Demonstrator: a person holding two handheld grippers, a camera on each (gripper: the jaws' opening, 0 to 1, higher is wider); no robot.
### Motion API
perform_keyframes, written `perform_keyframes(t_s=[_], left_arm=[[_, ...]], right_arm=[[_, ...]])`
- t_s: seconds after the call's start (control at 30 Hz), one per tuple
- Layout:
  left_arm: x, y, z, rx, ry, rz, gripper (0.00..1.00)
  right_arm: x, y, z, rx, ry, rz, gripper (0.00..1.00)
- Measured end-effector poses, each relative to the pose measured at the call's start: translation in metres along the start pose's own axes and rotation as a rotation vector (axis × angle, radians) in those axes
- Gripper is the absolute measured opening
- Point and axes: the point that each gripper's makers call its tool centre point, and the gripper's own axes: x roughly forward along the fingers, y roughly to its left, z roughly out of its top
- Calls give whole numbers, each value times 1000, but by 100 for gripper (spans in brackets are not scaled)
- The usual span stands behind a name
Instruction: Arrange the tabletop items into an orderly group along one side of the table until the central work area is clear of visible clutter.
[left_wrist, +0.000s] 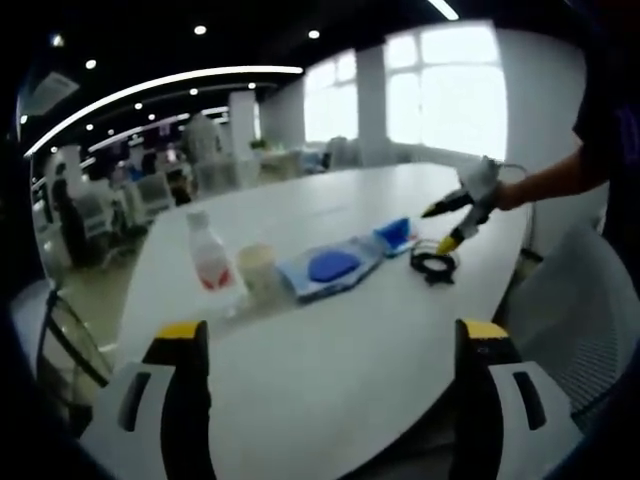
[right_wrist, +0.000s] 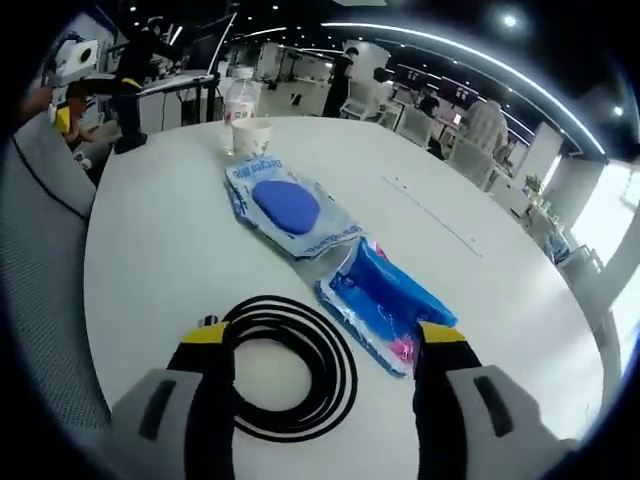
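- Judging by the layout, little is yet grouped: the bottle (left_wrist: 209, 255), cup (left_wrist: 257, 270), wipes pack (left_wrist: 330, 268) and blue pouch (right_wrist: 385, 303) are strung in a line across the middle of the table (left_wrist: 330, 370).
- The cable coil (right_wrist: 285, 365) is straddled by the wide-set right gripper (right_wrist: 325, 355), nothing held, nearer the table's edge.
- The left gripper (left_wrist: 330, 345) is spread wide, empty.

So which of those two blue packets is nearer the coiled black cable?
The smaller, bright blue packet, lying right beside the cable. The paler wipes packet sits farther off, toward the cup.
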Motion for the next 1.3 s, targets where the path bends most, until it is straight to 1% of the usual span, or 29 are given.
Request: perform_keyframes(t_s=[0.1,0.23,0.43,0.63,0.83,0.97,1.07,1.2,1.3], left_arm=[[0,1,0,4,-5,1,100],[0,2,-1,2,0,1,100],[0,2,0,9,-9,1,100],[-1,1,1,30,-10,4,100],[-1,0,2,32,-8,6,100],[0,-2,2,38,-5,4,100],[0,-2,2,40,-3,6,100],[0,-2,3,36,-6,6,100],[0,-3,3,36,-4,6,100]], right_arm=[[-2,8,-3,27,-12,-1,74],[-4,21,-1,69,-34,5,74],[-1,38,-7,85,-61,13,74],[2,53,-13,116,-77,31,68],[8,65,-20,126,-74,49,62],[11,67,-24,137,-72,52,56],[14,69,-27,147,-67,56,53],[16,72,-29,152,-64,60,49],[18,73,-29,171,-67,61,45]])
